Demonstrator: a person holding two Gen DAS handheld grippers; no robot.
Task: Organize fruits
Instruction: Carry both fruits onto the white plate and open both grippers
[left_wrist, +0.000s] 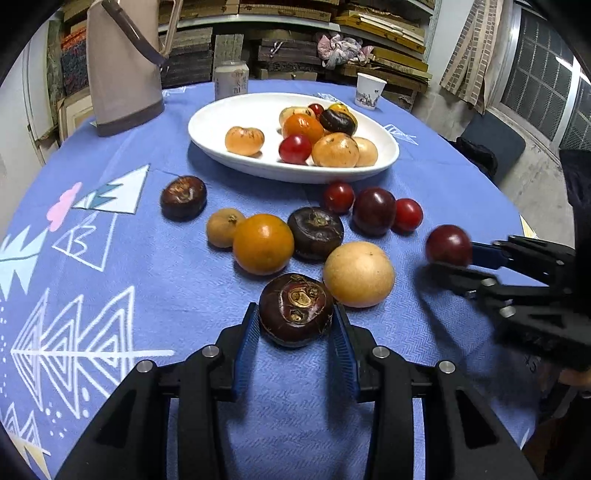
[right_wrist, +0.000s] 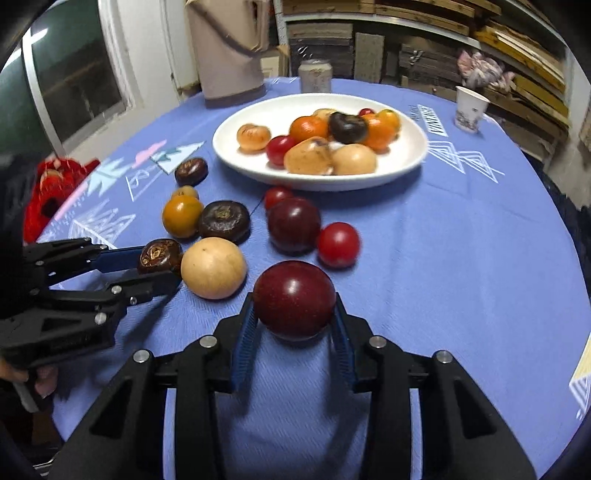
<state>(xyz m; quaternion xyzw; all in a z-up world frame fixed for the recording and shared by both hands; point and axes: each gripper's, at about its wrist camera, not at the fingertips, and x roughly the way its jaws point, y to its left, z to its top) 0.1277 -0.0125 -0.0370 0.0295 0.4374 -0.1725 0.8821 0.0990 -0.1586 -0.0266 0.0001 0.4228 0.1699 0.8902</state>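
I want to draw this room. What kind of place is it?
Probably a storeroom or workshop used for eating: stacked wooden boards and frames on shelves behind a round table with a blue patterned tablecloth and a white oval fruit dish.

I'm seeing white plate | blue cloth showing white triangle patterns | dark-red plum | beige jug
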